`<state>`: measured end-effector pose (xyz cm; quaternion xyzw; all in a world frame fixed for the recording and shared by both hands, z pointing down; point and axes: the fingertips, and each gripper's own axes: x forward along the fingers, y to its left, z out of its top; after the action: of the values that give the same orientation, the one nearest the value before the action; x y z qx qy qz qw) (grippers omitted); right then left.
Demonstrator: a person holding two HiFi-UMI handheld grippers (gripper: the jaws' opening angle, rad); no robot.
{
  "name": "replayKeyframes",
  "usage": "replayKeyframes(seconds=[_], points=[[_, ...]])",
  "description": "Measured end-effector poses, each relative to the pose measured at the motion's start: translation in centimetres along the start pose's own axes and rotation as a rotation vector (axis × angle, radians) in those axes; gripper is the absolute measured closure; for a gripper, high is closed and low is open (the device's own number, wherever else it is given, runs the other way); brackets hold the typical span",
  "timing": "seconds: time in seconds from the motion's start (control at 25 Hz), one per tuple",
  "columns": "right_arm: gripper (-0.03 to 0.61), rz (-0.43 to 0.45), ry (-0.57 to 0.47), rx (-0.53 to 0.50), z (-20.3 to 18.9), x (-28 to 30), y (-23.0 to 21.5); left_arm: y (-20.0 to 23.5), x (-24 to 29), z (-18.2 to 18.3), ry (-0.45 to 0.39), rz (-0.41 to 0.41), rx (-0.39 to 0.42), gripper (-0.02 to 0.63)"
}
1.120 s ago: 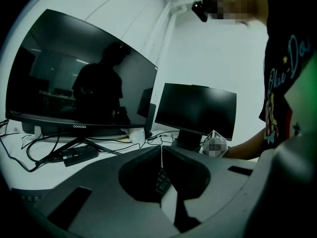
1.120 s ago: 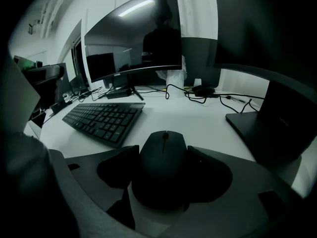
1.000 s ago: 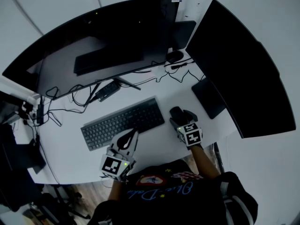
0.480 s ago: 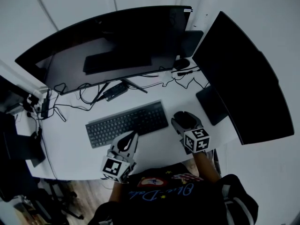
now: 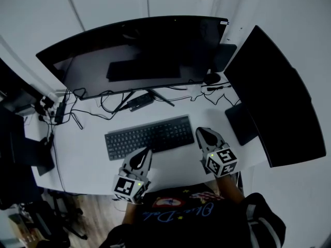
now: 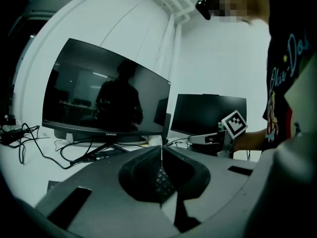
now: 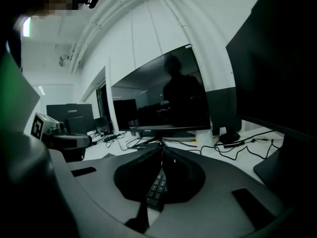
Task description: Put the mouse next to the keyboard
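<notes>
The left claw (image 5: 148, 151) and the right claw (image 5: 201, 132), its jaws just closed, are held shut and empty near the keyboard (image 5: 150, 137) over the worktop (image 5: 85, 146).

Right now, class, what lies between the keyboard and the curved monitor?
Head view: loose black cables and a small dark box on the white desk, between keyboard and monitor.

Closed left claw (image 5: 149, 151), just-closed right claw (image 5: 199, 131)
</notes>
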<state>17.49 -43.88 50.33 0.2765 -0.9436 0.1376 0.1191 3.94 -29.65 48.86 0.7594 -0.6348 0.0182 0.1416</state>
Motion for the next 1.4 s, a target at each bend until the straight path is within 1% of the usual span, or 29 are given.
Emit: replayKeyframes(seconds=[0.12, 0.32, 0.52, 0.8, 1.24, 1.4], points=[[0.58, 0.035, 0.02, -0.043, 0.3, 0.4, 1.6, 0.9, -0.7, 0.2, -0.019, 0.025, -0.005, 0.611], [0.58, 0.083, 0.054, -0.071, 0.3, 1.5, 3.4, 2.0, -1.5, 0.1, -0.039, 0.05, -0.024, 0.611], [0.581, 0.097, 0.047, -0.092, 1.1, 2.4, 4.2, 2.9, -1.9, -0.2, -0.041, 0.072, -0.041, 0.611], [0.581, 0.102, 0.046, -0.088, 1.3, 2.7, 4.3, 3.3, -1.9, 0.0, -0.04, 0.078, -0.034, 0.611], [0.581, 0.109, 0.042, -0.083, 1.1, 2.6, 4.1, 3.1, -2.0, -0.2, -0.034, 0.089, -0.034, 0.611], [0.581, 0.102, 0.045, -0.081, 1.0, 2.3, 3.7, 2.7, -1.9, -0.2, -0.036, 0.081, -0.033, 0.61]])
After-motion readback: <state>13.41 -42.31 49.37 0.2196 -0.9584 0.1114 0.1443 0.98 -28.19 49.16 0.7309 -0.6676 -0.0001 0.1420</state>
